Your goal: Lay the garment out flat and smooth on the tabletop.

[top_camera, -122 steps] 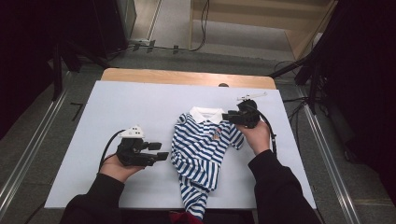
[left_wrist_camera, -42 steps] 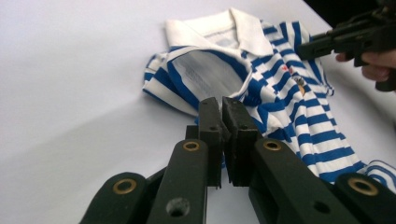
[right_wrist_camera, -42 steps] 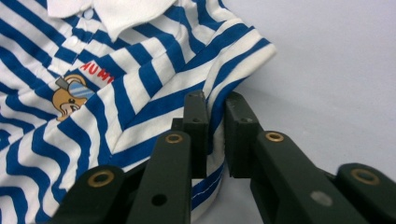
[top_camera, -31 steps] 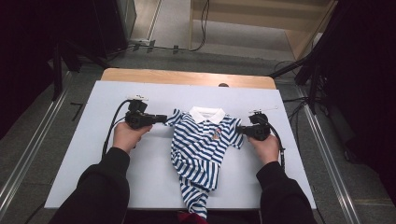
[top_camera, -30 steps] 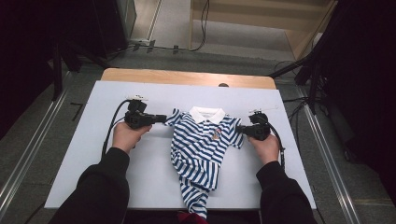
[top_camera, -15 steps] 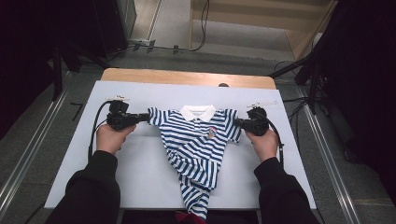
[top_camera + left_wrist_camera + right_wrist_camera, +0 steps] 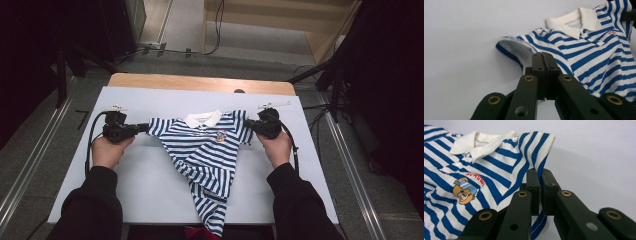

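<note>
1. We see a small striped shirt (image 7: 210, 150) lying on the white table (image 7: 150, 190); it has blue and white stripes and a white collar (image 7: 202, 119); the collar end points to the far side of the table and the bottom end hangs over the near edge.
2. We see the left gripper (image 7: 141, 128) at the left sleeve (image 7: 157, 127); its two black jaws are pressed tight together; from the left gripper view (image 7: 543, 72) the jaws pinch the edge of that sleeve.
3. We see the right gripper (image 7: 250, 126) at the right sleeve (image 7: 244, 125); its jaws are almost fully closed too; from the right gripper view (image 7: 539, 192) a fold of striped cloth runs down between the two jaws, so it has hold of the shirt.
4. We see each gripper held in a hand with a dark sleeve; the left hand (image 7: 106, 151) is at the left of the shirt and the right hand (image 7: 276, 147) is at the right; the shirt's top is stretched out between them.
5. We see a little bear picture (image 7: 464, 190) with red letters on the chest of the shirt; it sits just below the collar, nearer the right gripper.
6. We see a black cable (image 7: 91, 145) curl from the left gripper across the table.
</note>
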Tool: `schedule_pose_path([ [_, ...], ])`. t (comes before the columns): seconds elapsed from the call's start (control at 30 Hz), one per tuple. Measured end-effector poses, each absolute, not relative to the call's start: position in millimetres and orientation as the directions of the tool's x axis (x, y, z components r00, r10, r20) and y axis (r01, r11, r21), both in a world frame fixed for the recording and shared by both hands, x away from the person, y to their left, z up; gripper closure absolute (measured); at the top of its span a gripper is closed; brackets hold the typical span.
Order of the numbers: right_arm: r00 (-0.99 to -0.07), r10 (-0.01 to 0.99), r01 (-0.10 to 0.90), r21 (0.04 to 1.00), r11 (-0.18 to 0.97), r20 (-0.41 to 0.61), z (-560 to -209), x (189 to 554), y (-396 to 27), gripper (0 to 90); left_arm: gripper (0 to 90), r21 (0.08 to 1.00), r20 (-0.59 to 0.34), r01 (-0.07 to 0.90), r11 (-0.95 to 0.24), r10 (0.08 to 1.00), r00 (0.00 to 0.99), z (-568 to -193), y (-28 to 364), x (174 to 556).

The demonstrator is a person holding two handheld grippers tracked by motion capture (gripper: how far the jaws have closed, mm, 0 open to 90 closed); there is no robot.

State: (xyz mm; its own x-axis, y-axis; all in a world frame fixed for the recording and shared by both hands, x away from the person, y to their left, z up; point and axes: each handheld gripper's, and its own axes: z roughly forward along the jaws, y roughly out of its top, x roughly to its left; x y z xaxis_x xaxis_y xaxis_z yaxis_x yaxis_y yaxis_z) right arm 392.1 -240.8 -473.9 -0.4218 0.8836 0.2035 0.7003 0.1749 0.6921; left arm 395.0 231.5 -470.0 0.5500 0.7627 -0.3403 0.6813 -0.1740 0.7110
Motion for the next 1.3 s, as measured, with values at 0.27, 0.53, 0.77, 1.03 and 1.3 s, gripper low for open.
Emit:
schedule_pose_path([
  [0.27, -0.409, 0.887, 0.735, 0.653, 0.182, 0.213, -489.4, 409.7, -239.5, 84.2, 90.0, 0.67, -0.359, 0.718, -0.187, 0.765, 0.534, -482.0, 233.4, 390.6],
  [0.53, -0.408, 0.891, 0.738, 0.647, 0.192, 0.201, -495.0, 421.6, -230.8, 82.7, 89.9, 0.647, -0.365, 0.737, -0.195, 0.77, 0.524, -488.0, 236.3, 384.0],
  [0.77, -0.391, 0.884, 0.742, 0.655, 0.139, 0.255, -494.5, 425.6, -238.1, 63.7, 88.6, 0.664, -0.355, 0.72, -0.2, 0.763, 0.54, -487.3, 238.5, 380.3],
  [1.03, -0.361, 0.898, 0.718, 0.69, 0.096, 0.25, -484.0, 425.2, -254.3, 59.1, 76.2, 0.702, -0.368, 0.699, -0.14, 0.768, 0.524, -479.2, 248.7, 380.0],
  [1.3, -0.349, 0.905, 0.731, 0.675, 0.1, 0.244, -489.4, 426.5, -258.3, 52.1, 46.0, 0.758, -0.29, 0.634, -0.155, 0.79, 0.54, -475.5, 241.6, 391.3],
])
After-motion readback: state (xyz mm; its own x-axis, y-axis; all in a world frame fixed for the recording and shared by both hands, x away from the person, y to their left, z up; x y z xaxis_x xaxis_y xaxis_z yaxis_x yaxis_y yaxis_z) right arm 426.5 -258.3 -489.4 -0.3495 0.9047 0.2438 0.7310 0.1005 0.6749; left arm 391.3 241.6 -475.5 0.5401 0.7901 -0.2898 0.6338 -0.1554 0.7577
